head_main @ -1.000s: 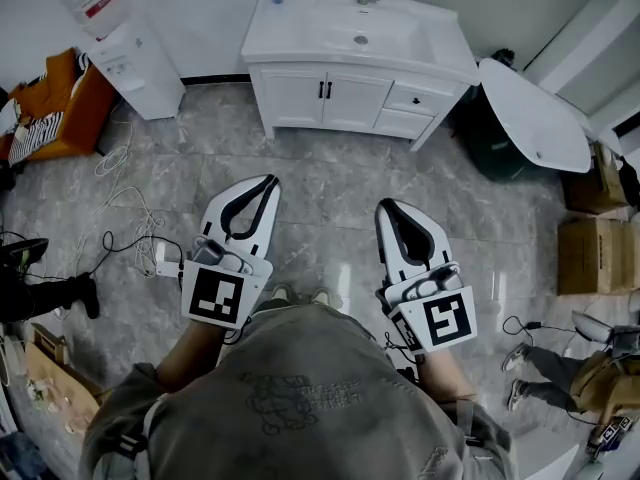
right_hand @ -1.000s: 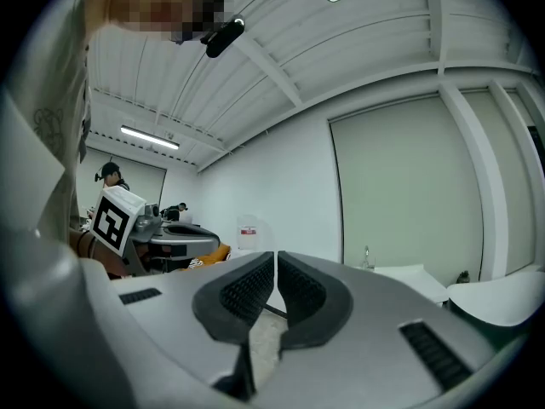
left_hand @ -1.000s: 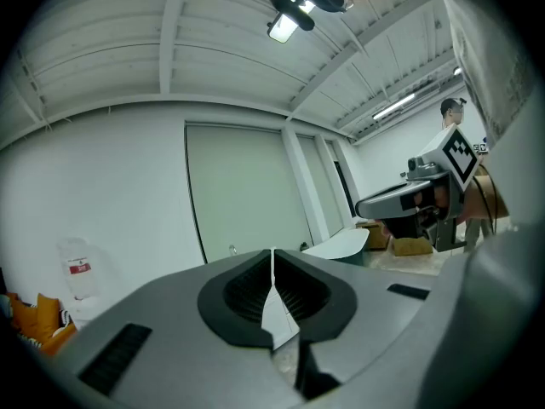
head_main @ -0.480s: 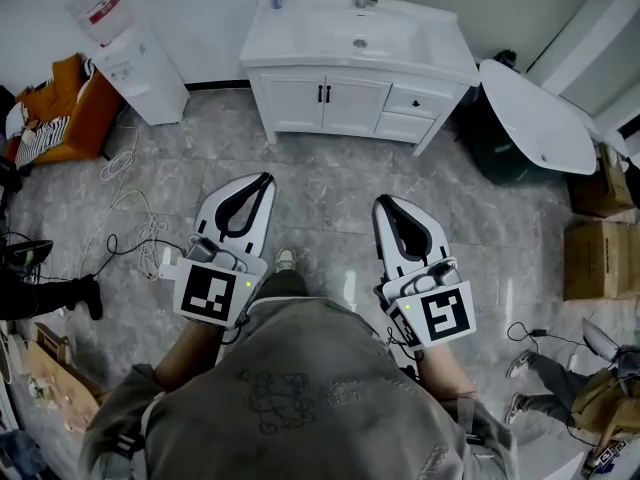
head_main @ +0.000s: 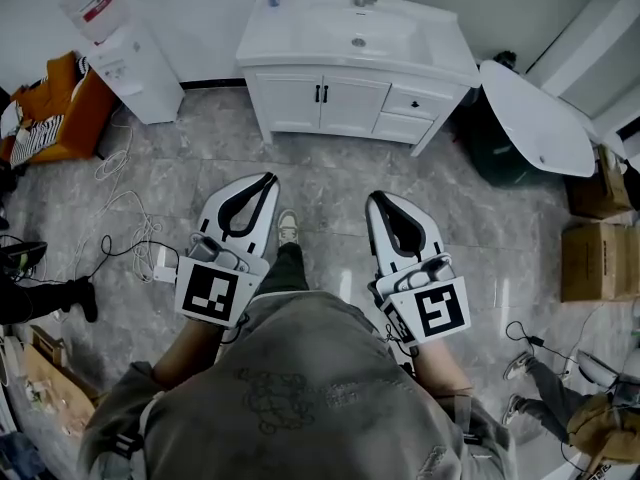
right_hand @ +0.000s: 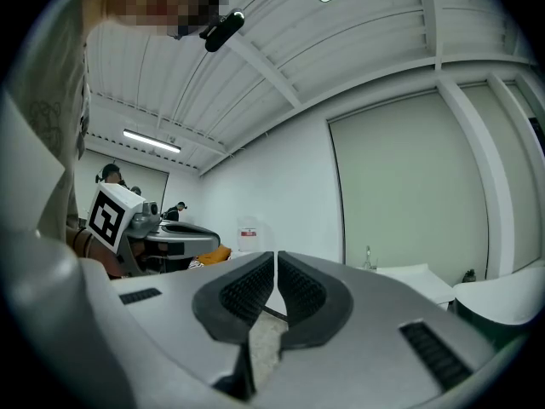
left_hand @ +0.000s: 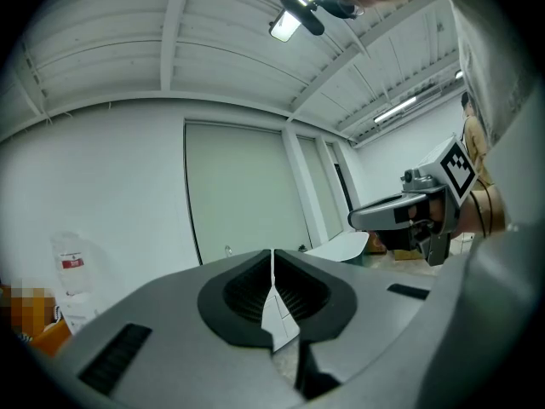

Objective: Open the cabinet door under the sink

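**White vanity with doors shut, both tools on the approach**

White sink cabinet (head_main: 300, 100) stands against the far wall, well ahead of me across grey stone floor tiles (head_main: 330, 178). The two doors (head_main: 345, 104) under the sink (head_main: 358, 36) are closed. A pair of small dark handles (head_main: 323, 92) sits at the middle seam, and drawers (head_main: 408, 111) sit to the right of the doors. I hold the left tool (head_main: 268, 180) and right tool (head_main: 374, 199) side by side, pointing level toward the cabinet and well apart from it. Each tool has its jaws pressed together with nothing between them.

I judge this to be the approach step, with no door touched yet. Next I need to close the gap and bring one tool down to handle height. Then I should spread its jaws and line them up around one dark handle before pulling outward.
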Demonstrator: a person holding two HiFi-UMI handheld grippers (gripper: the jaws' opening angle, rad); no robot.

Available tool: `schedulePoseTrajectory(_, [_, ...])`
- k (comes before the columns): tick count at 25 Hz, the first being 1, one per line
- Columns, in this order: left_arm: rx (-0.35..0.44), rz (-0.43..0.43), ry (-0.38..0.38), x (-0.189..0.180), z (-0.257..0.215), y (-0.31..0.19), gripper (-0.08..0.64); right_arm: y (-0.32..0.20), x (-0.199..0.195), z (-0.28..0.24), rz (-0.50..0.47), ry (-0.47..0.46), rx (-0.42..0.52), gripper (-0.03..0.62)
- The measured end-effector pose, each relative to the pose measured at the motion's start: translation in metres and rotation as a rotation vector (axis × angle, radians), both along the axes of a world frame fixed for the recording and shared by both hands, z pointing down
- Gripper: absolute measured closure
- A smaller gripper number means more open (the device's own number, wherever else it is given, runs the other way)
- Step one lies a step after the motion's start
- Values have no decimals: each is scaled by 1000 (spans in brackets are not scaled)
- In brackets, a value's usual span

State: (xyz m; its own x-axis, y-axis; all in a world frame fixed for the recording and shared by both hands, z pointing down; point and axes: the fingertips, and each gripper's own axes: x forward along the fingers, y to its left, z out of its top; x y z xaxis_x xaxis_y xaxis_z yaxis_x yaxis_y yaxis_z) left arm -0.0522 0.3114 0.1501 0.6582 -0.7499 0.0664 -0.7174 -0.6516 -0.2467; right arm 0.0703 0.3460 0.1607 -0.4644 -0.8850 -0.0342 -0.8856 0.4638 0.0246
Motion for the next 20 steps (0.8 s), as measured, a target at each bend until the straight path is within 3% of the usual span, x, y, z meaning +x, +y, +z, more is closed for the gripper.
schedulePoseTrajectory(10, [-5, 19, 1, -4, 9, -52, 535, -49, -7, 10, 18, 19, -24, 560])
schedulePoseTrajectory(20, [-47, 34, -18, -6, 23, -137, 535, -132, -8, 26, 35, 25, -85, 560])
